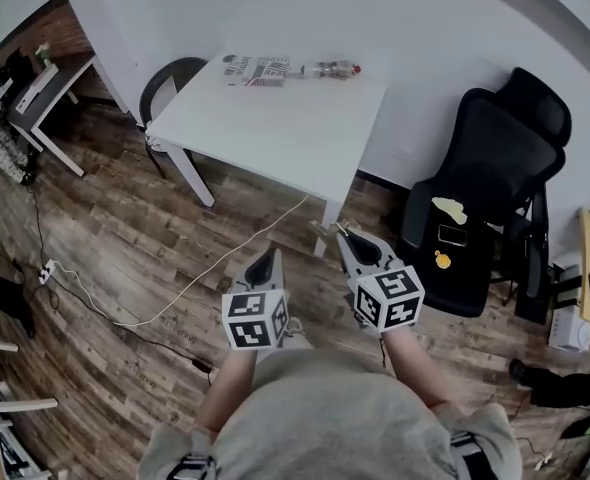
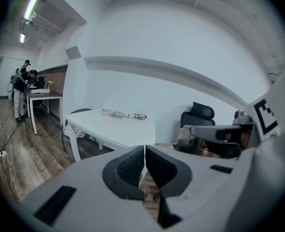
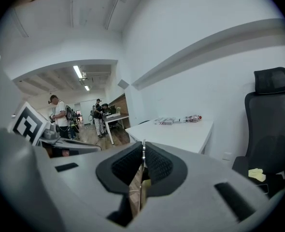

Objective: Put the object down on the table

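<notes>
My right gripper [image 1: 343, 232] [image 3: 143, 153] is shut, and a thin pale edge of a flat object [image 3: 143, 145] shows between its pads; what the object is I cannot tell. My left gripper [image 1: 271, 253] [image 2: 145, 161] is shut with nothing between its pads. Both are held side by side over the wooden floor, a little short of the near edge of the white table [image 1: 275, 128] [image 2: 118, 127] [image 3: 181, 132]. They point towards it.
A printed packet [image 1: 255, 70] and a plastic bottle [image 1: 335, 69] lie at the table's far edge by the wall. A black office chair [image 1: 485, 178] with small items on its seat stands to the right. A dark chair [image 1: 165, 83] is at the table's left. A cable [image 1: 175, 303] crosses the floor. People [image 3: 60, 115] stand far off.
</notes>
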The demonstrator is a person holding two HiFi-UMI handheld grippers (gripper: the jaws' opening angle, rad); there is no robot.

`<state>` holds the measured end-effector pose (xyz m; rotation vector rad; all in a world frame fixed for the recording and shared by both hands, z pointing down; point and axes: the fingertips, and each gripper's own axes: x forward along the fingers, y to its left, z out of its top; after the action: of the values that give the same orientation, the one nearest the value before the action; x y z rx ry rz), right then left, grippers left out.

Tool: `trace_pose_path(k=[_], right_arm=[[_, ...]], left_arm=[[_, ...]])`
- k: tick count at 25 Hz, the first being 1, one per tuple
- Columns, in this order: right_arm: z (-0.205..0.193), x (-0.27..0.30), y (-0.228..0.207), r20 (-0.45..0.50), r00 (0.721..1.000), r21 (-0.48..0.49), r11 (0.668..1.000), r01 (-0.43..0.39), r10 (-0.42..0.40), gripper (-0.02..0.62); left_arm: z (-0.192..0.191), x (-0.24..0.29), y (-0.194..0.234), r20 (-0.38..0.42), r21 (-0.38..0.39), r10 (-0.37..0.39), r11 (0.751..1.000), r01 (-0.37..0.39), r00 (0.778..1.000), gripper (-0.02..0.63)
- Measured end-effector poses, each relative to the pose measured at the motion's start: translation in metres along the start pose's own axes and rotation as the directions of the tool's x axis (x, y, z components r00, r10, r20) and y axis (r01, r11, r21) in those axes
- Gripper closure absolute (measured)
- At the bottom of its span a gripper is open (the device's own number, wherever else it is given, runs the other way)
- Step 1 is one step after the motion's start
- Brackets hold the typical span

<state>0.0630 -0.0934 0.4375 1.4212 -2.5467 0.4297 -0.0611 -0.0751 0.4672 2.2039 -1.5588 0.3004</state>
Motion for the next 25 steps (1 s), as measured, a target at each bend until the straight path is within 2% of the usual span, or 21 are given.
trace_pose_path(k=[14,25], right_arm=[[0.025,0.104,-0.016,-0.009,0.999,0.002,0.999,0.032,-0.032,0.571],[0.034,0.153,-0.04,-0.024,0.997,-0.009,0.997,0.072,-0.073,0.571]], left_arm=[[0.037,0.071,0.071,-0.019,0.0,-0.02,1.0,0.02,1.0,0.595],[0.043,0.1,0.099,-0.049,-0.018,-0.02,1.0,0.019,0.999,0.595]])
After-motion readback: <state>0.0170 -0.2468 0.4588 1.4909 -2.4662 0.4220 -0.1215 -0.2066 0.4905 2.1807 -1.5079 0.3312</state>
